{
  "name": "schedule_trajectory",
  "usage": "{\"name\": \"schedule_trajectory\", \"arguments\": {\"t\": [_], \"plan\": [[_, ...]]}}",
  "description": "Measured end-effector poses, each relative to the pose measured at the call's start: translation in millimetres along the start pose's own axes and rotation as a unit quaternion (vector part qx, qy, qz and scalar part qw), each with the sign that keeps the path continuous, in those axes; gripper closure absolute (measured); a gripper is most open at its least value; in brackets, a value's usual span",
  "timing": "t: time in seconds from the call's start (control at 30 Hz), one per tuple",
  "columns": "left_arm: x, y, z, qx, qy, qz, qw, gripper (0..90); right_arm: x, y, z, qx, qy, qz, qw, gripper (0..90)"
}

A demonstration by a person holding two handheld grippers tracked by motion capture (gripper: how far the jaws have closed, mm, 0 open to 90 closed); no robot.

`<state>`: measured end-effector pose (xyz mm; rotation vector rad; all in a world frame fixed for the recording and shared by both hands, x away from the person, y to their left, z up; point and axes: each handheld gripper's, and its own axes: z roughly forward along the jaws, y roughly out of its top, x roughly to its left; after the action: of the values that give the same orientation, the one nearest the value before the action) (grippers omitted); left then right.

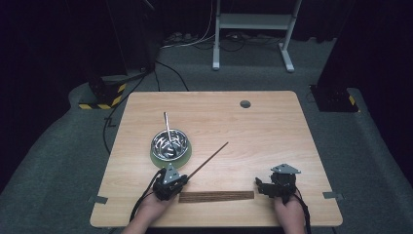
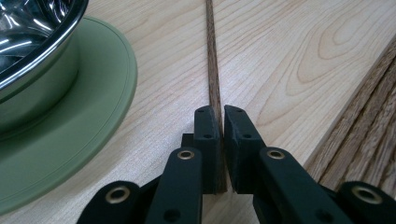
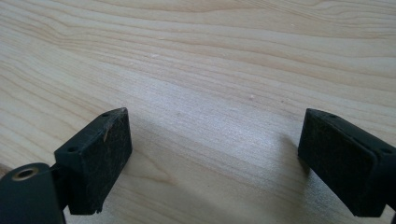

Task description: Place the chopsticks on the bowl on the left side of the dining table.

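A thin dark wooden stick (image 1: 209, 159) (image 2: 213, 60) runs from my left gripper (image 1: 181, 178) (image 2: 221, 112) up and to the right across the table. The left jaws are shut on its near end, pads pressing both sides. A row of several more sticks (image 1: 216, 196) (image 2: 369, 121) lies flat near the front edge, between the two hands. A steel bowl (image 1: 170, 144) (image 2: 32, 42) with a metal utensil (image 1: 167, 126) in it stands on a green saucer (image 1: 185, 157) (image 2: 88, 126), just left of the held stick. My right gripper (image 1: 261, 187) (image 3: 215, 154) rests open on bare wood, nothing between its jaws.
The wooden table (image 1: 272, 131) has a small grey round cap (image 1: 245, 104) near its far edge. Beyond it stand a white frame (image 1: 253, 29) and cables on the grey floor. A black cable trails from each gripper over the front edge.
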<state>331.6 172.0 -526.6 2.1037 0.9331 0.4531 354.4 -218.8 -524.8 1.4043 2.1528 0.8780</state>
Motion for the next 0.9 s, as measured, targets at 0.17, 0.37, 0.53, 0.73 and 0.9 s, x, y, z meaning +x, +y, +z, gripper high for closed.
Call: {"name": "schedule_trajectory", "arguments": {"t": [0.17, 0.37, 0.53, 0.73, 0.9], "plan": [[-1.1, -0.1, -0.2, 0.0, 0.005, 0.001, 1.0, 83.5, -0.2, -0.1, 0.4, -0.004, 0.001, -0.004, 1.0, 9.5], [0.3, -2.0, -5.8, -0.027, -0.008, 0.009, 0.9996, 83.8, 0.4, 0.8, -0.5, 0.006, 0.008, -0.004, 0.9999, 9.3], [1.0, -2.2, -8.1, -0.038, -0.012, 0.011, 0.9991, 83.8, 1.1, 0.2, -0.4, 0.002, 0.006, -0.002, 1.0, 9.5], [3.6, -4.0, -21.3, -0.069, -0.004, -0.002, 0.9976, 83.8, 1.4, 0.2, -1.1, 0.005, 0.007, -0.001, 1.0, 9.5], [6.5, -5.0, -30.4, -0.093, 0.001, -0.018, 0.9955, 83.8, 1.1, -0.1, 0.2, -0.004, 0.003, -0.003, 1.0, 9.5]]}}
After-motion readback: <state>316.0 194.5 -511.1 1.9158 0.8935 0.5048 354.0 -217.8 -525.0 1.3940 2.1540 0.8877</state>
